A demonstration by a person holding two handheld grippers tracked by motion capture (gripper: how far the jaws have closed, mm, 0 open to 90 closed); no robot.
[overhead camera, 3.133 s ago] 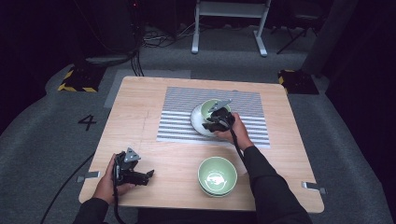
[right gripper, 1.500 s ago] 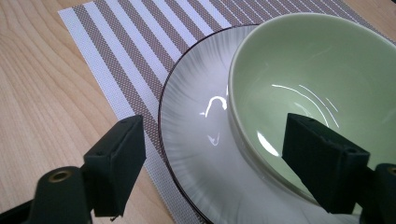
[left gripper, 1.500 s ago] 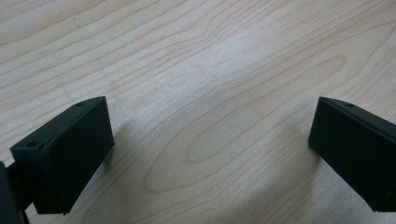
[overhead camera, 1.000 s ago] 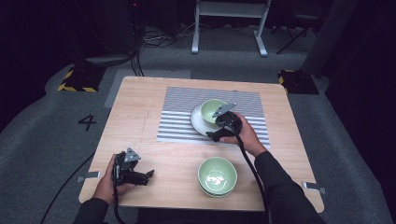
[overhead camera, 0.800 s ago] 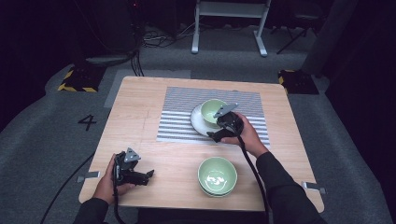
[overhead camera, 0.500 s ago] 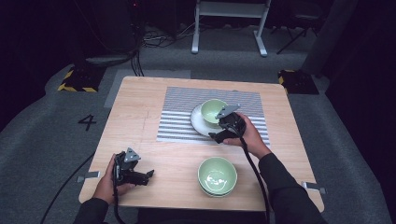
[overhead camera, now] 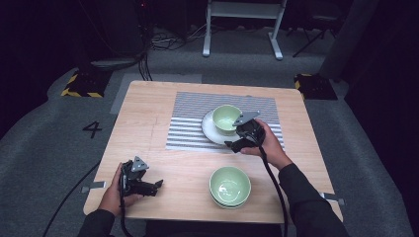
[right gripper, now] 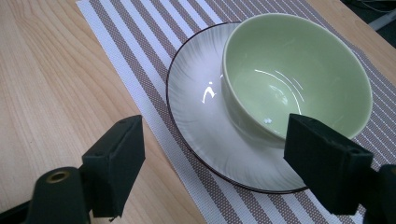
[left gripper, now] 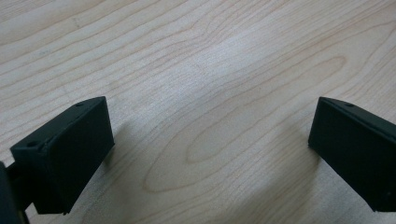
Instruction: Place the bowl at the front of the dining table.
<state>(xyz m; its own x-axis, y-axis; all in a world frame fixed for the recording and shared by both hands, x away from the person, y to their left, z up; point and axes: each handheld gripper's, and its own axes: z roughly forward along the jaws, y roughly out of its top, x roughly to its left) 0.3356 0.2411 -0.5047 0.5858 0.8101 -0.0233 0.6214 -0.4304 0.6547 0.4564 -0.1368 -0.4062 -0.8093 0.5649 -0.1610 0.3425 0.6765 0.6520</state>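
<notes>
1. The left gripper (overhead camera: 154, 186), a black two-jaw tool with a grey three-cornered plate on top, sits at about seven o'clock on the pale wooden table (overhead camera: 148, 123), held in the person's left hand (overhead camera: 111, 195). In the left gripper view its jaws stand wide apart over bare wood grain (left gripper: 210, 93), with nothing between them.

2. A striped grey-and-white woven placemat (overhead camera: 188, 123) lies at about twelve o'clock on the table, well apart from the left gripper.

3. On the placemat rests a round white ceramic plate with a dark rim (overhead camera: 210, 131), and a pale green glazed bowl (overhead camera: 226, 117) stands upright on it. In the right gripper view the bowl (right gripper: 299, 74) sits toward the far side of the plate (right gripper: 201, 116), leaving a bare crescent of white on the near side.

4. A second pale green bowl (overhead camera: 230, 185), seemingly stacked on another, stands at about five o'clock near the table's front edge, well apart from the plate.

5. The right gripper (overhead camera: 236, 144), held in the person's right hand (overhead camera: 267, 145), hovers at the plate's four o'clock edge, just beside the bowl. In the right gripper view (right gripper: 215, 163) its jaws are spread wide and hold nothing; one jaw stands over the table wood, the other in front of the bowl's near wall.
</notes>
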